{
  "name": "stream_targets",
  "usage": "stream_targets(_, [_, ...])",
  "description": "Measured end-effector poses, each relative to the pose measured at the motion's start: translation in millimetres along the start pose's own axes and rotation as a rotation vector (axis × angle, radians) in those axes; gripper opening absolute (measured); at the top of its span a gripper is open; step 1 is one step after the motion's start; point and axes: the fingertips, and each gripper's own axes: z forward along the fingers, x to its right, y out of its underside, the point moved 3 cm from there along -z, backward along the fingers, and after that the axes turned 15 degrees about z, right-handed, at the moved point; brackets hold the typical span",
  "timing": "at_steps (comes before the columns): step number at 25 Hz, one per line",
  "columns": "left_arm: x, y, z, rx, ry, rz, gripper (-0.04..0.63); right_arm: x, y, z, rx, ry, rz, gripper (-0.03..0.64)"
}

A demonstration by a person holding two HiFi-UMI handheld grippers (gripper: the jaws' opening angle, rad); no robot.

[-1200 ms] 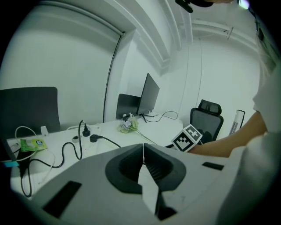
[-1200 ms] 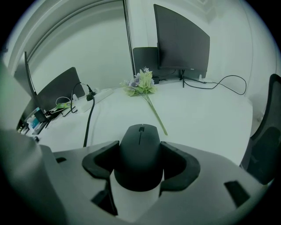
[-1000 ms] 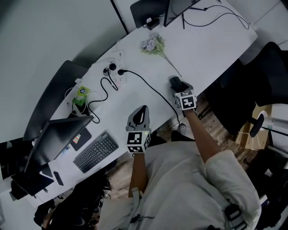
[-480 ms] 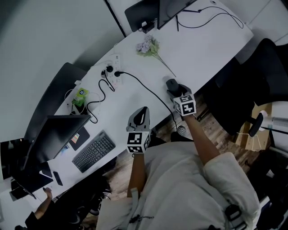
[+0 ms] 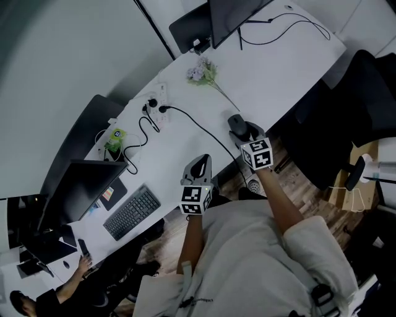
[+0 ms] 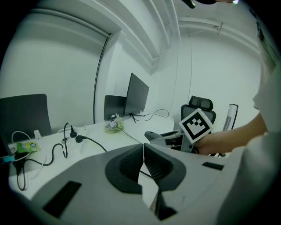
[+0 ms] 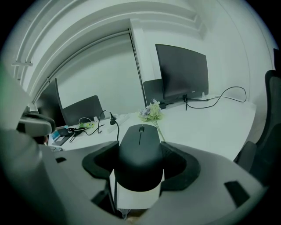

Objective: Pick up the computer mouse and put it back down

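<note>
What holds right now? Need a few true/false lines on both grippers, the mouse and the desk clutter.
1. The right gripper is closed on the computer mouse. True.
2. The left gripper has its jaws wide apart. False: its jaws are together with nothing between them.
3. A black cable is plugged into the power strip. True.
4. The flowers lie right beside the keyboard. False: they lie far up the desk from it, near the monitor at the far end.
5. The mouse is white. False: it is black.
</note>
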Motion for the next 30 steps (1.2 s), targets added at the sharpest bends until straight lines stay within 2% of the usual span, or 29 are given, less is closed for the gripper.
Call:
stream_targets(6, [10.7,1.3,-4.0,-0.004,-0.014,-0.018,0.025,-9.8,-3.3,-23.5,0.036,-0.085,0.047,0.302])
stream_targets(17, [22.8,-2.3,-5.4,0.016,-0.075,-0.054,0.025,-30.7,-20.8,-70.7,0.104,-0.189,0.001,0.302])
stream_targets(30, [58.2,-0.9,4.4,0.027,-0.117,-0.092,0.023,-9.0,0.0,-112.1,0.112,-0.179,0.037,0.302])
